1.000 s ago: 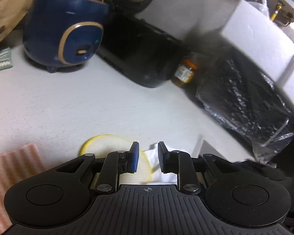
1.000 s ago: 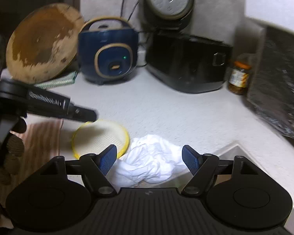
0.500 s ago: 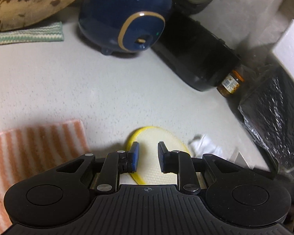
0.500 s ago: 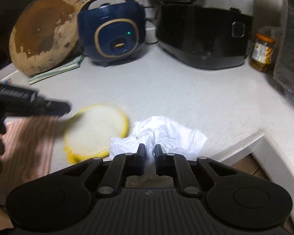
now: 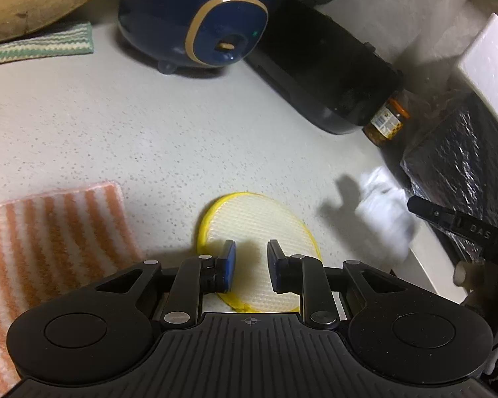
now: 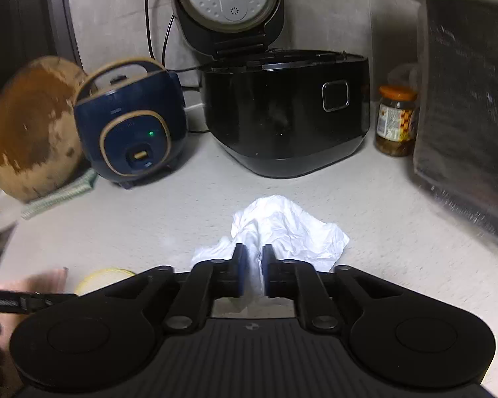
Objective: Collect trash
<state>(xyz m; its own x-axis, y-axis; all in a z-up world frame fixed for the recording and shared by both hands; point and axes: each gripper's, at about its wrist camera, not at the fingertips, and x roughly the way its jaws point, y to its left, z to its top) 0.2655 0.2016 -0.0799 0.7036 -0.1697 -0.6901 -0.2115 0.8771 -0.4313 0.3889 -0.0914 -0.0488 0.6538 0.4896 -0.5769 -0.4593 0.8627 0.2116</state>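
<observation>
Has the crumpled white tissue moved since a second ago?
Yes. The crumpled white tissue, pinched in the right gripper, no longer lies against the yellow mesh disc; it now sits farther right, clear of it.

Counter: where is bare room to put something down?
Bare counter lies between the blue cooker, striped cloth and yellow pad, and in front of the black cooker. Crowded near the right gripper, shut on tissue, and along the back wall.
</observation>
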